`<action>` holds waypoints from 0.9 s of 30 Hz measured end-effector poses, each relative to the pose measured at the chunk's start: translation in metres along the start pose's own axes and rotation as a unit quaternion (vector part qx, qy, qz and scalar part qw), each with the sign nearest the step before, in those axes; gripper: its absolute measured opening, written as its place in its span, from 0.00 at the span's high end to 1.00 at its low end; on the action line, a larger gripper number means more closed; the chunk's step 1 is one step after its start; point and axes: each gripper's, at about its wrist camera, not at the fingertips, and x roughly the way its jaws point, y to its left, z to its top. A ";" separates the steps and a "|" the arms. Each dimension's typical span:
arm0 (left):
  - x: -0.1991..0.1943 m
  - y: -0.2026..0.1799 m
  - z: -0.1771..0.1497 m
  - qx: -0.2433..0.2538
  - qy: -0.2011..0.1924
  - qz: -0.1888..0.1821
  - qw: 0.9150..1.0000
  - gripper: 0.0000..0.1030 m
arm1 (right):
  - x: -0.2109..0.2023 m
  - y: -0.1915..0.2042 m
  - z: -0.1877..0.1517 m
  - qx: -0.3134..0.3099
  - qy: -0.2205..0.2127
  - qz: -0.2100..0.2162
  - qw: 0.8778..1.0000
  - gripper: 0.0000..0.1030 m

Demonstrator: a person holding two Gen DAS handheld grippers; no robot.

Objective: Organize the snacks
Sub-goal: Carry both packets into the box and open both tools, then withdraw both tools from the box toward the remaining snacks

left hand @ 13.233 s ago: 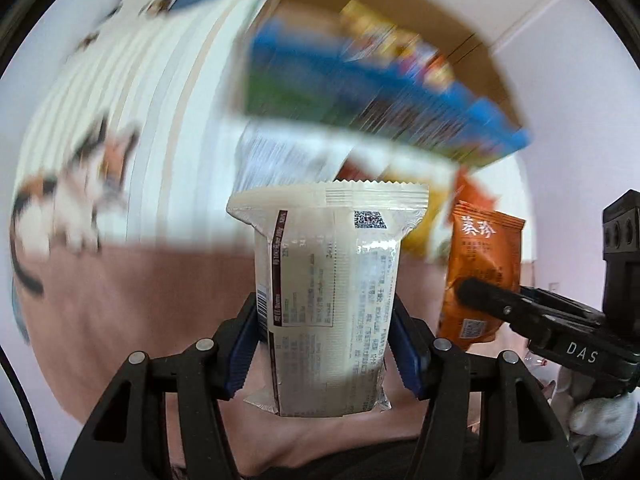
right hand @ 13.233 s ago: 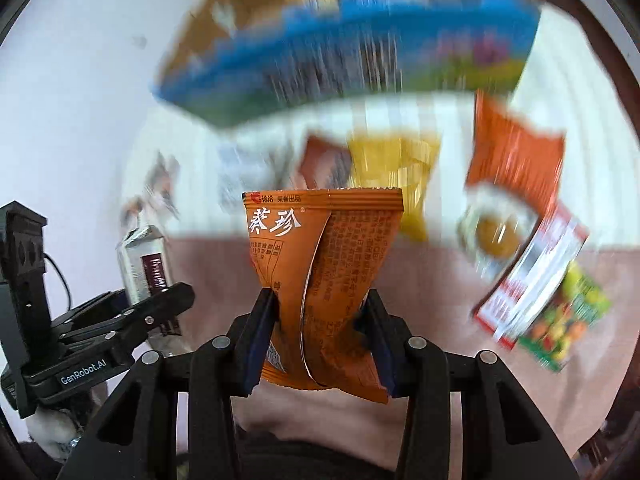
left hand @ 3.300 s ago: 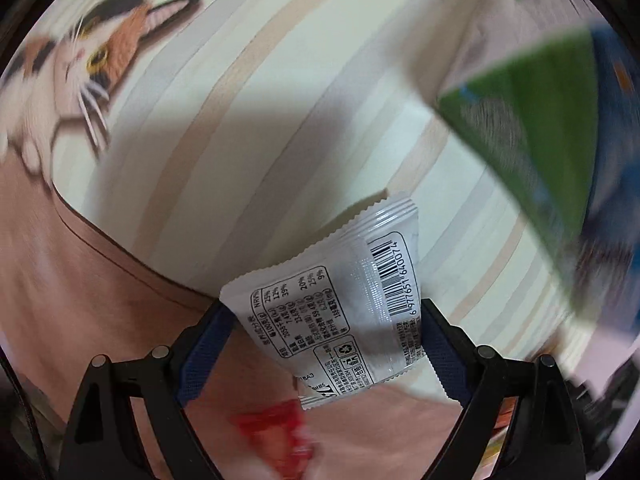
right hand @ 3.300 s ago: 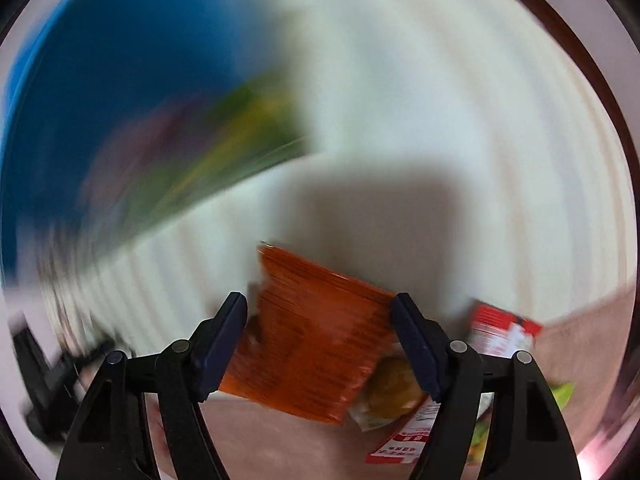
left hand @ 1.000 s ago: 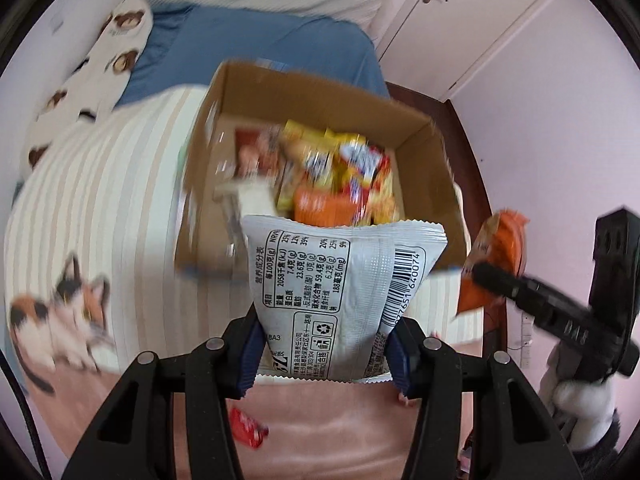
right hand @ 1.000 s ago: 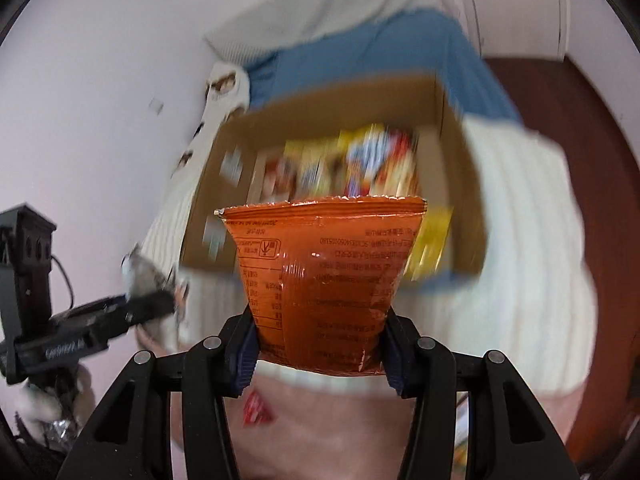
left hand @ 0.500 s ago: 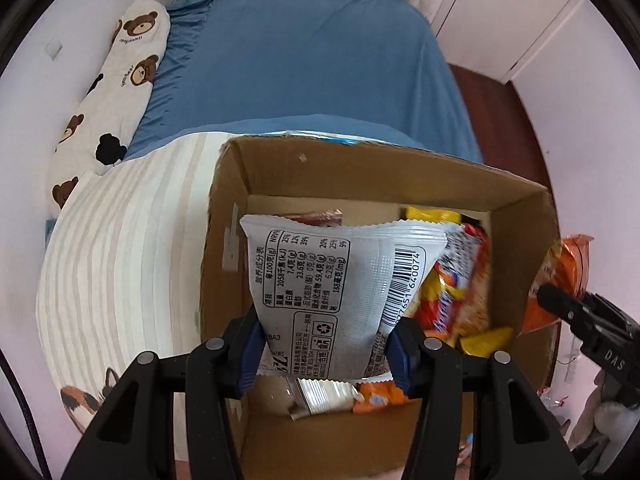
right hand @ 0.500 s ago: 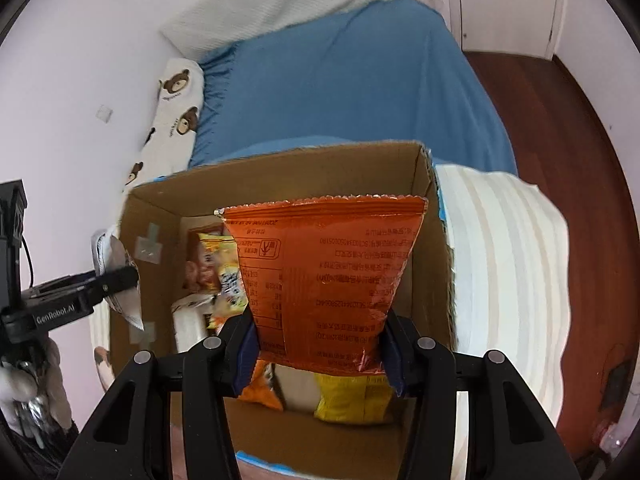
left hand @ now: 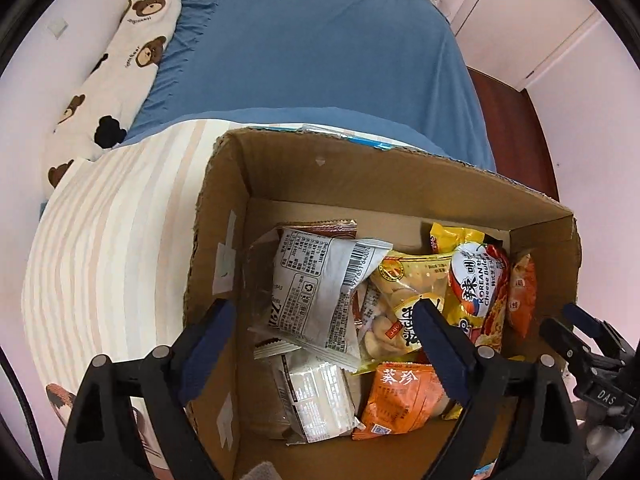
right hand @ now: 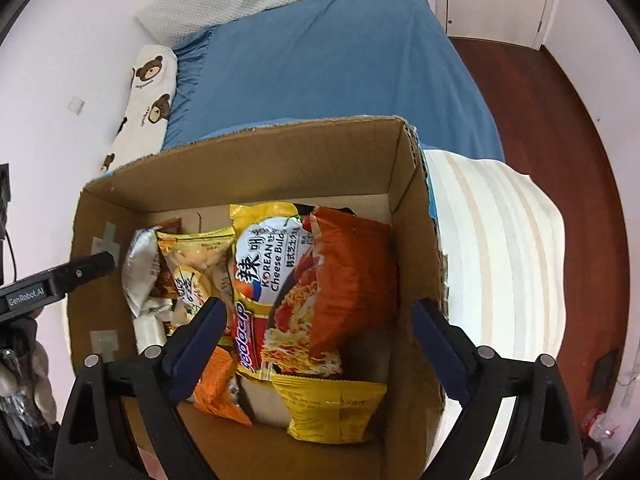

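The left gripper point(left hand: 320, 336) has just been opening and its fingers are released: the crinkled silver-white packet point(left hand: 320, 288) with a barcode lies loose below and between them, on other wrappers inside the brown cardboard box point(left hand: 360, 172). The right gripper point(right hand: 316, 336) has also just been opening, its fingers spread apart, and the glossy orange bag point(right hand: 352, 276) leans free between them against a round-printed noodle packet point(right hand: 276, 292). The box stands on a striped blanket point(left hand: 108, 240).

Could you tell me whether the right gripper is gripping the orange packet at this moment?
No, the right gripper stands wide open above the cardboard box, and the orange packet lies loose on the snacks inside.
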 end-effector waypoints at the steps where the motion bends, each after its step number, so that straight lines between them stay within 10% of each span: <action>1: -0.002 -0.001 -0.002 0.001 -0.006 0.000 1.000 0.11 | -0.001 0.001 -0.002 -0.002 -0.002 -0.003 1.000 0.06; 27: -0.102 -0.037 -0.131 0.043 -0.160 0.019 0.986 0.02 | -0.098 0.033 -0.113 -0.047 -0.121 -0.041 0.991 0.05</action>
